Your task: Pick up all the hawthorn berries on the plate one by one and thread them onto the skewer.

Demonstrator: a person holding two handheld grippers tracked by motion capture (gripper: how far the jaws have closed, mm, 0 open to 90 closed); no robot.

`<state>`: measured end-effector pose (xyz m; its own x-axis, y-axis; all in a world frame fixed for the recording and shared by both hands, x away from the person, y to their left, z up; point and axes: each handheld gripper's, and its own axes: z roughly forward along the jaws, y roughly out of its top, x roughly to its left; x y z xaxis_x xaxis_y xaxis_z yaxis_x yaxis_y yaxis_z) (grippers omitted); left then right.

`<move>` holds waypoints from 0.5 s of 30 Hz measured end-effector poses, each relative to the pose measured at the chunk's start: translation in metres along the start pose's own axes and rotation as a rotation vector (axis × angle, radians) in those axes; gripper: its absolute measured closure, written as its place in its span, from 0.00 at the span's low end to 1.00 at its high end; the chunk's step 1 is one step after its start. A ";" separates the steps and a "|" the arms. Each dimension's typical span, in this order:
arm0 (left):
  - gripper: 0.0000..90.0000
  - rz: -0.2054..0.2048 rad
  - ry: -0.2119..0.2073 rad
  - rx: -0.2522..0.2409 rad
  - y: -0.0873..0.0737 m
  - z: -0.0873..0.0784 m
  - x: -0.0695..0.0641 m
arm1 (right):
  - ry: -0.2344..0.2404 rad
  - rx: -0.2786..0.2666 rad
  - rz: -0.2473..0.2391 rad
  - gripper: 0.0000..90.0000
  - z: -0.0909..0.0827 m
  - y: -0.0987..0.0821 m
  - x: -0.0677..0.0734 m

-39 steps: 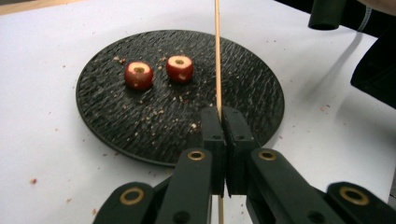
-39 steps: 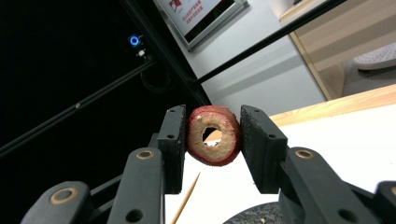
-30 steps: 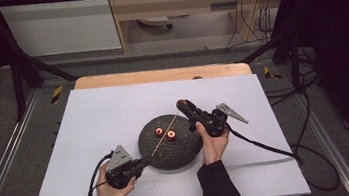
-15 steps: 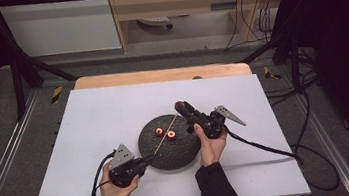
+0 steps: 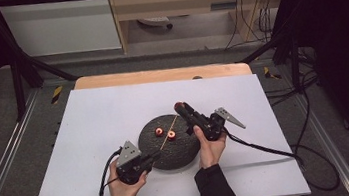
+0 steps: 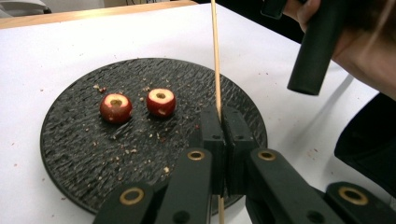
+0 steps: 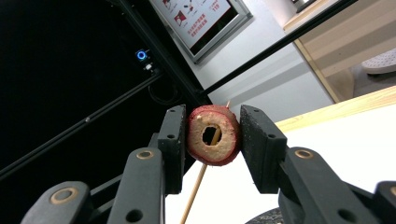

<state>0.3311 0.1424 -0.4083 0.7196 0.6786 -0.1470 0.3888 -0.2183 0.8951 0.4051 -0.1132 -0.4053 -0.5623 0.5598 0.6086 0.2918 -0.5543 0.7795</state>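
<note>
Black jaws of the left gripper, near the table's front edge, are clamped on the lower end of a thin, pale wooden skewer, which rises slanting over a round, dark, rough-textured slate plate at the middle of the white table. Two small red cored fruit pieces, hollowed and pale at the top, lie side by side on the plate among crumbs. Farther on, past the plate's far right rim, the right gripper is clamped on a third cored red ring, cream-fleshed, with the skewer's tip passing through its hole.
</note>
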 end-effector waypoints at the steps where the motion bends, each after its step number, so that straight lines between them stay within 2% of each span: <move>1: 0.98 0.001 0.002 -0.002 0.001 0.001 0.000 | 0.001 0.001 0.000 0.70 0.000 0.000 0.000; 9: 0.98 -0.001 0.010 -0.009 0.009 0.008 0.000 | 0.013 0.025 0.001 0.70 -0.003 -0.007 0.002; 15: 0.98 -0.004 -0.003 -0.007 0.014 0.013 0.001 | 0.023 0.049 -0.015 0.70 -0.007 -0.009 0.004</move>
<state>0.3449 0.1313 -0.4018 0.7199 0.6773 -0.1517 0.3874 -0.2107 0.8975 0.3946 -0.1103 -0.4107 -0.5842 0.5531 0.5940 0.3209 -0.5148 0.7950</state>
